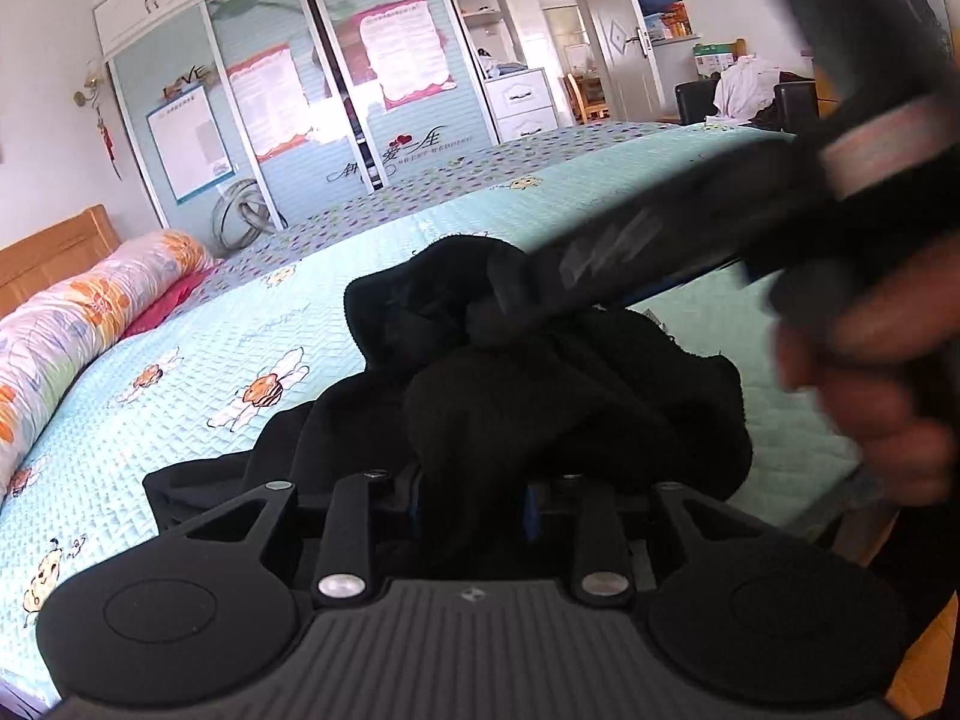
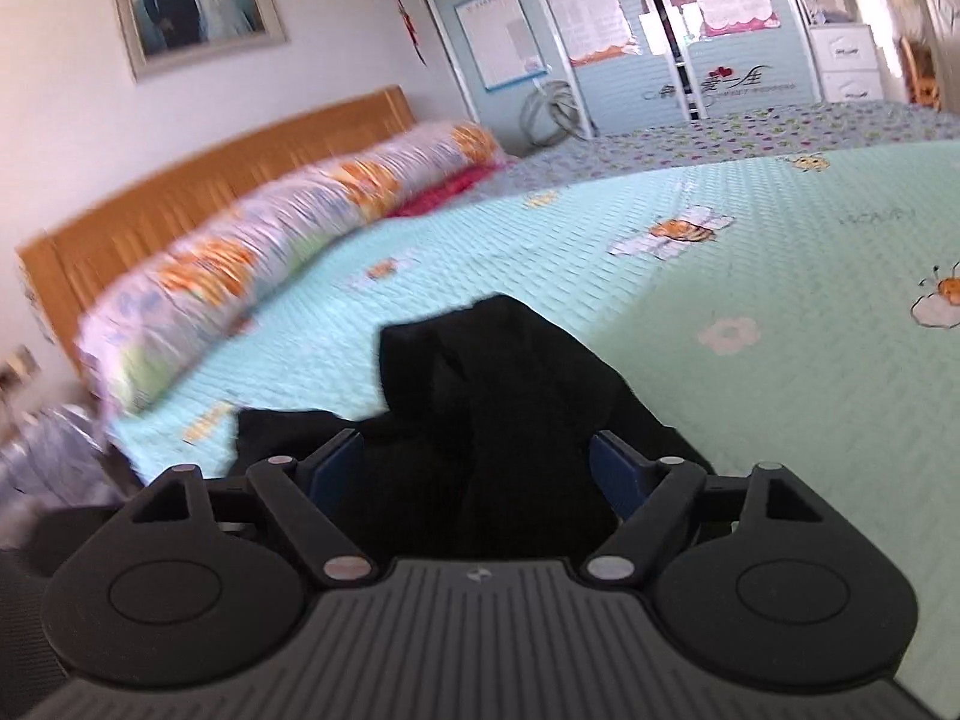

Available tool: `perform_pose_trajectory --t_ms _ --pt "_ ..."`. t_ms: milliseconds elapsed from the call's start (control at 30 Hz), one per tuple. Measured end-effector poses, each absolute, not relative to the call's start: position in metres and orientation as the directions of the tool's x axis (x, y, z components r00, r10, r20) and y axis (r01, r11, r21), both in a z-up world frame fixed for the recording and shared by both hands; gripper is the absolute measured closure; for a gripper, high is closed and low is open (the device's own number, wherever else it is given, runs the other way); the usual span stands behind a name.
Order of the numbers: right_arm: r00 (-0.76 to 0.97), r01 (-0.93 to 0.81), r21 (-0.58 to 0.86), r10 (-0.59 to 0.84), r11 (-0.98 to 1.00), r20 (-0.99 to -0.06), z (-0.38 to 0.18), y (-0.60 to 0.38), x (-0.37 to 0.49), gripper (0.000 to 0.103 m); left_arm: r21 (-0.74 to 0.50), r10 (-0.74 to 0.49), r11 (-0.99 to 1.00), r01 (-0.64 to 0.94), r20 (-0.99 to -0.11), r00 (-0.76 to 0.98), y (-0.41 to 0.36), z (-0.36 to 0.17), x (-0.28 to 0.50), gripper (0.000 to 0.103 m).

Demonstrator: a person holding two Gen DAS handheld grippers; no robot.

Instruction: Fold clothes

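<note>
Left hand-held gripper (image 1: 474, 498) clamps black garment (image 1: 540, 396) over bedspread (image 1: 240, 348).

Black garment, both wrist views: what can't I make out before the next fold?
- Left gripper fingertips: left wrist view, buried in the black garment.
- Right gripper grip: right wrist view, cloth fills the gap; pad contact unclear.
- Garment type and edges: bunched, and too dark in both views.
- Right hand: left wrist view, blurred and cut by the edge.
- Pillow: right wrist view, motion-blurred.
</note>
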State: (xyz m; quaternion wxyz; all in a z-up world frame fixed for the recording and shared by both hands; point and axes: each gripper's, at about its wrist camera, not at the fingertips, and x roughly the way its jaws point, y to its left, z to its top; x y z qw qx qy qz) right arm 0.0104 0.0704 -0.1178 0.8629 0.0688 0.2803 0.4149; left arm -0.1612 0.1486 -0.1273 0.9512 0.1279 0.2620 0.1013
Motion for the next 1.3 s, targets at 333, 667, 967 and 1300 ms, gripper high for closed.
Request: perform_pose_trajectory --t_ms 333,667,967,1300 --pt "0.608 -0.256 0.723 0.688 0.642 -0.396 -0.170 -0.070 0.069 0.099 0.218 0.198 0.969 -0.112 -0.424 0.884 0.154 -0.106 -0.168 0.070" --pt "0.485 -0.412 0.772 0.834 0.484 -0.264 -0.168 -0.058 0.040 0.062 0.039 -0.039 0.998 0.057 -0.362 0.931 0.122 -0.047 -0.156 0.038" --pt "0.474 -0.396 0.753 0.819 0.526 -0.323 -0.178 -0.050 0.039 0.053 0.150 0.112 0.989 -0.013 -0.674 0.730 0.120 -0.124 -0.066 0.028" --pt "0.556 -0.650 0.366 0.745 0.666 -0.368 -0.141 -0.003 0.017 0.025 0.108 0.084 0.994 -0.014 -0.678 0.731 0.120 -0.141 -0.078 0.078"
